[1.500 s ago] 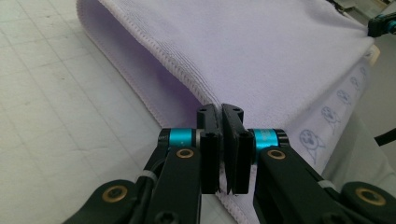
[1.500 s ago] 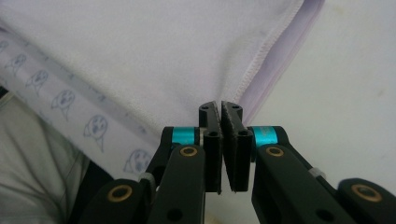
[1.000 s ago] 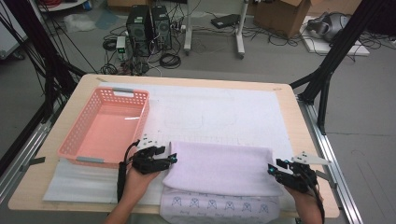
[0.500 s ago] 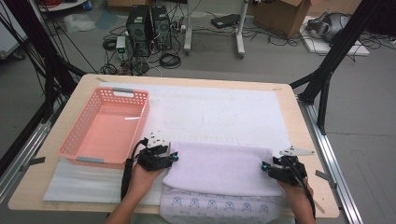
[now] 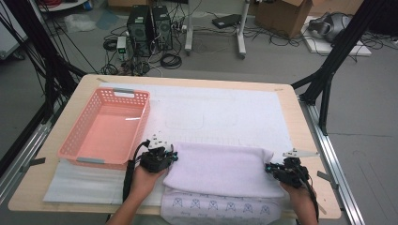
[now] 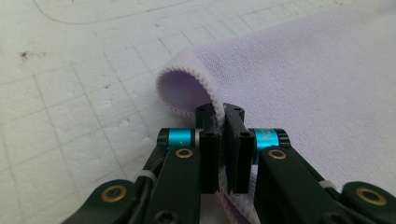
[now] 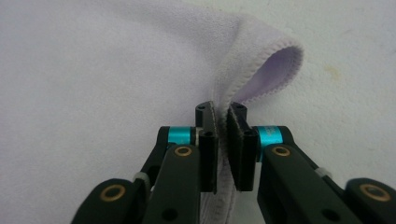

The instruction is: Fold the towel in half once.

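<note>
1. Here, a pink basket (image 5: 105, 129) sits at the desk's (image 5: 300, 140) left, left of the lilac towel (image 5: 220, 168).
2. The left gripper (image 5: 172, 158), jaws just closed, is clamped on the towel's left edge.
3. The right gripper (image 5: 268, 168), jaws likewise just closed, pinches its right edge.

High view: above, looking down at table (image 5: 281, 101). Tool views: close, low; all share lilac towel (image 5: 218, 168) (image 6: 303, 70) (image 7: 102, 70).

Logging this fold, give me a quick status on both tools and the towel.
Left tool shut on lavender towel edge, right tool likewise, both just closed. Towel folded on white mat. Pink basket off left, nothing in the way.
</note>
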Demonstrator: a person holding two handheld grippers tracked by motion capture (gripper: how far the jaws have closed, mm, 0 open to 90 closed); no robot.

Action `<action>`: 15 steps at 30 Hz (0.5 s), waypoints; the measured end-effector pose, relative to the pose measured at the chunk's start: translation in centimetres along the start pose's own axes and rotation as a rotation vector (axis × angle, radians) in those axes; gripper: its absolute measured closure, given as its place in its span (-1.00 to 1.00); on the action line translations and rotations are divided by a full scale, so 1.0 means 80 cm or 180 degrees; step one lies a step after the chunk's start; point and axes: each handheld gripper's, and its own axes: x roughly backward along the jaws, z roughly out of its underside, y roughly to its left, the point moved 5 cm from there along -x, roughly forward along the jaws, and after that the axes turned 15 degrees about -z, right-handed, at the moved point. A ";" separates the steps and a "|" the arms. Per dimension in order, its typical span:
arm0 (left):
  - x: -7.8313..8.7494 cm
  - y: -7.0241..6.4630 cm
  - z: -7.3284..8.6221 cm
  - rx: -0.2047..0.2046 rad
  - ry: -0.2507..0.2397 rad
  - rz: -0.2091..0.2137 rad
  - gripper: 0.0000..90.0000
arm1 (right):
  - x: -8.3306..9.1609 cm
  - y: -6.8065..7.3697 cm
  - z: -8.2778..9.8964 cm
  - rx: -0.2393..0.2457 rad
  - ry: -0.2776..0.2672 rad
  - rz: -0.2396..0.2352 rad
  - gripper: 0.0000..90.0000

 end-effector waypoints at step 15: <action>-0.012 0.040 -0.092 0.0218 -0.0375 -0.0143 0.90 | 0.005 -0.036 -0.078 0.0277 -0.0456 -0.0120 0.90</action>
